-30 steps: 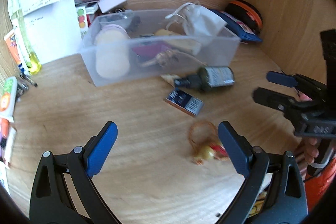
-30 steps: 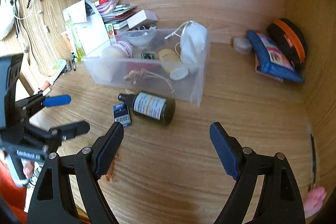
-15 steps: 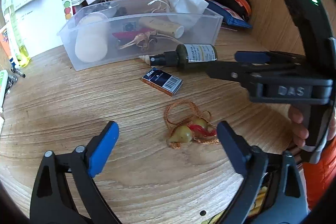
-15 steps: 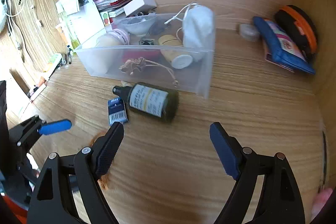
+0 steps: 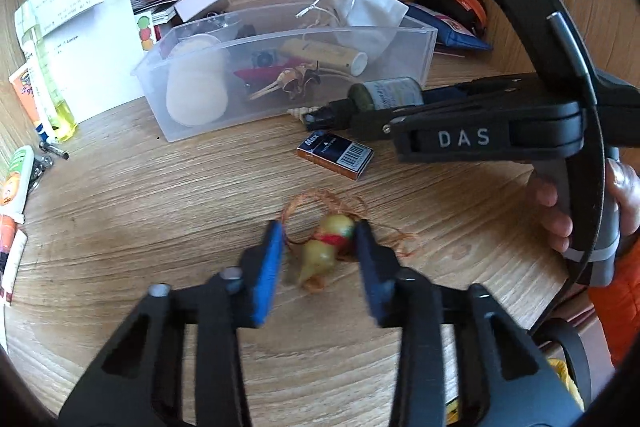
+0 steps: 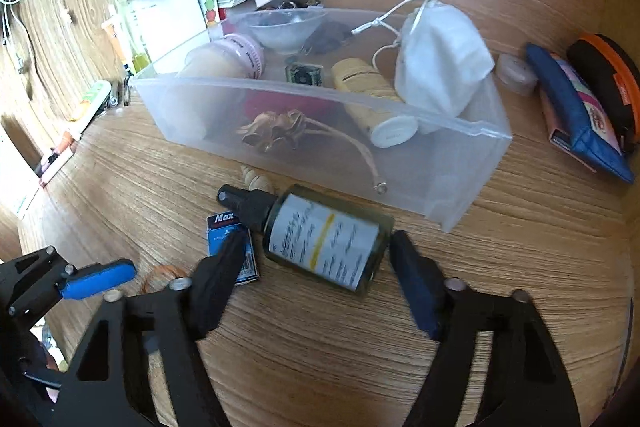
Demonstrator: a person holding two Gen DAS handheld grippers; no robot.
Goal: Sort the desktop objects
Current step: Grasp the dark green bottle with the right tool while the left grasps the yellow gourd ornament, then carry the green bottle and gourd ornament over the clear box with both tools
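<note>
Wood-grain bench (image 5: 120, 211) fills both views, walled by wooden panels at the back and right, with coloured notes stuck on the back panel. A clear plastic bin (image 6: 472, 163) sits toward the back edge, already holding a white drawstring pouch (image 6: 440, 67), a cream tube (image 6: 376, 107), a pink-lidded jar (image 6: 236, 55) and dried flowers (image 6: 276, 131).

Three loose things lie in front of the bin's near wall. The dark green dropper bottle (image 6: 328, 239) lies on its side just beside that wall, its black cap pointing left; a small blue "Max" box (image 5: 336, 155) lies flat near the cap; nearer the front edge is a little yellow gourd charm (image 5: 324, 251) on a tangle of orange cord.

The left gripper (image 5: 318, 267) has its jaws narrowed around the charm, the right pad at or nearly on it and the left pad apart from it, so it is not yet clamped. The right gripper (image 6: 316, 287) is spread open with a jaw at either end of the bottle, neither clearly touching.

To do this well, I judge the left gripper should close on the gourd's body rather than the cord, so that the cord does not slip free. The bottle is round and may roll; the right gripper would do better to pinch across the labelled barrel, squarely, before lifting. The two grippers work near each other, so lift one at a time toward the bin.
</note>
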